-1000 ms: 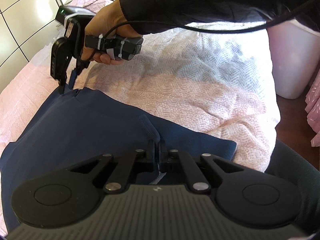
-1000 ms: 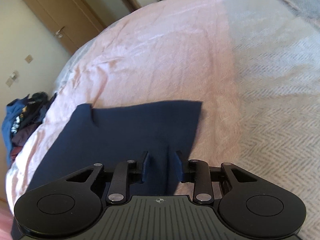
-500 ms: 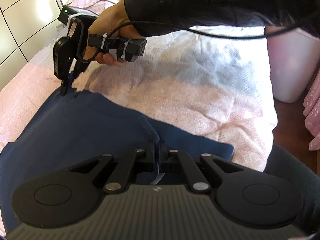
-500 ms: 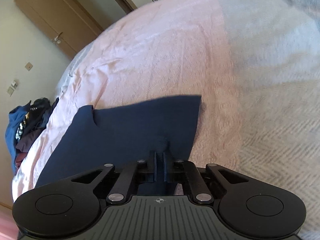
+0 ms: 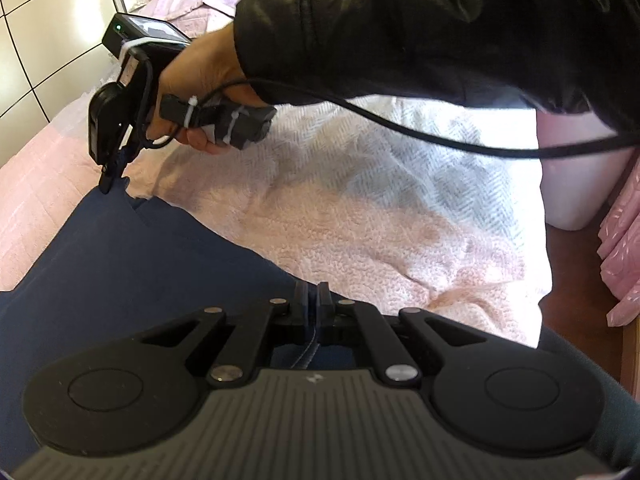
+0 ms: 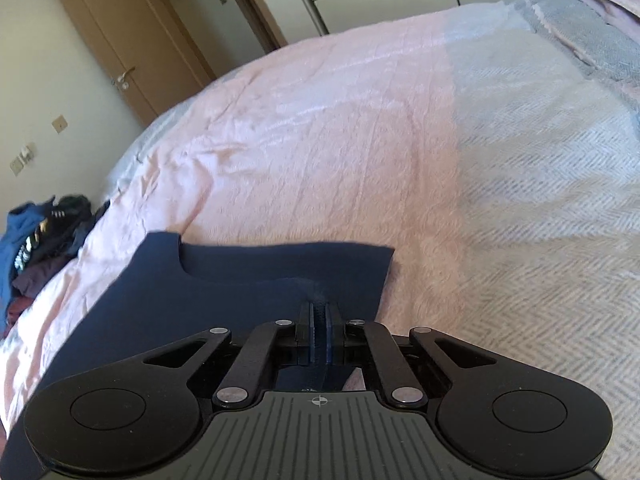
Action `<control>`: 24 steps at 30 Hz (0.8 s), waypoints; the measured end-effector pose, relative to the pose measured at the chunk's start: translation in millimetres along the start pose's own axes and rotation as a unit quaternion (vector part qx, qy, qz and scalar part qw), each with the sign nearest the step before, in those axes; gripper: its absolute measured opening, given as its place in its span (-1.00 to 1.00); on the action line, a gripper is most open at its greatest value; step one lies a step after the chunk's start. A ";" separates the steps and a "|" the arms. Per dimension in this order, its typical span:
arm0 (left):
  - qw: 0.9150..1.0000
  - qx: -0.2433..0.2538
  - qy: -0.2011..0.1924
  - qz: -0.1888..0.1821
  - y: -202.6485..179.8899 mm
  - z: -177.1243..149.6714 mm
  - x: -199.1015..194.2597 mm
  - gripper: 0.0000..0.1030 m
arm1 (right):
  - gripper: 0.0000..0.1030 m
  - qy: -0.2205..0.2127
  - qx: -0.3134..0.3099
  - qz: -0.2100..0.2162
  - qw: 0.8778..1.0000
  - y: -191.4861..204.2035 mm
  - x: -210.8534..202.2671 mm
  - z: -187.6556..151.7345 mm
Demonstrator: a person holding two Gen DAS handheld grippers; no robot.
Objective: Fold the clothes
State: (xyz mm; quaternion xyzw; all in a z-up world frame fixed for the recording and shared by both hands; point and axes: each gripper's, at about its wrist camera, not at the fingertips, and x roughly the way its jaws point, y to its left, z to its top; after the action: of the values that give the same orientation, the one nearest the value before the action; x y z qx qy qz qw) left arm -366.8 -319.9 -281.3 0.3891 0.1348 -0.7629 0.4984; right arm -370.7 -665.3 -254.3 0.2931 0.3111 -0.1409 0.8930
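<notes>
Left wrist view: we see the left gripper (image 5: 312, 300) pinched closed on the near edge of the navy garment (image 5: 132, 272).
Right gripper (image 6: 319, 314): closed on a raised fold at another edge of the cloth; in the left view a hand (image 5: 200, 80) holds it.
Garment look: dark navy, smooth, mostly flat, one curved cut-out along its far edge.
Garment place: we find it on the pink bedspread (image 6: 320, 128).
Beyond: a heap of clothes (image 6: 36, 232) lies by the bed's edge.
</notes>
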 end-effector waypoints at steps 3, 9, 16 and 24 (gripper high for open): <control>1.000 0.013 0.015 0.000 -3.7 -6.5 10.7 -0.99 | -0.95 0.017 -0.006 -0.008 1.000 -2.2 8.3 -2.9; 1.000 -0.003 0.006 -0.030 -0.3 -11.7 -4.3 -0.81 | -0.92 0.026 0.010 -0.033 0.999 -5.9 15.6 -12.7; 0.999 -0.023 -0.034 -0.008 4.3 -41.3 -71.7 -0.70 | -0.75 -0.010 -0.059 -0.094 0.994 53.8 -53.0 -34.0; 0.989 -0.076 -0.032 0.126 62.3 -119.6 -184.8 -0.47 | -0.36 -0.028 -0.127 -0.011 0.992 165.5 -106.7 -139.9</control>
State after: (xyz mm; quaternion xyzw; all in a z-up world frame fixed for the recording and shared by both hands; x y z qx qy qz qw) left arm -220.9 -156.9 -214.5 0.3395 0.1261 -0.6937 0.6226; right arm -446.9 -441.9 -202.8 0.1704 0.3049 -0.1180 0.9296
